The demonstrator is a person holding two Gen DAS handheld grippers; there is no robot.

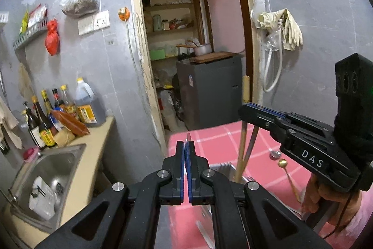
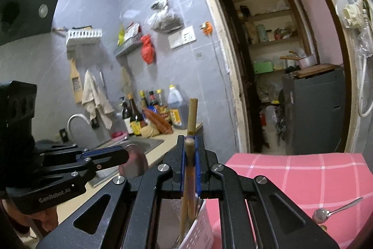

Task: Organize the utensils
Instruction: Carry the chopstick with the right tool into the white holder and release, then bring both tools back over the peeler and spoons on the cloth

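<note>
Left gripper (image 1: 187, 151) jaws pinch a knife (image 1: 188, 137) over pink tablecloth (image 1: 223, 141)

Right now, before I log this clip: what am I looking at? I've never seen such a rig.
There is no robot here. A person holds a two-finger gripper in each hand, and each carries a fisheye camera looking along its fingers. One picture is taken from the left gripper, the other from the right gripper. The left is shut on a thin metal utensil. The right is shut on wooden chopsticks that stand in a white basket. A spoon lies on the pink cloth.
</note>
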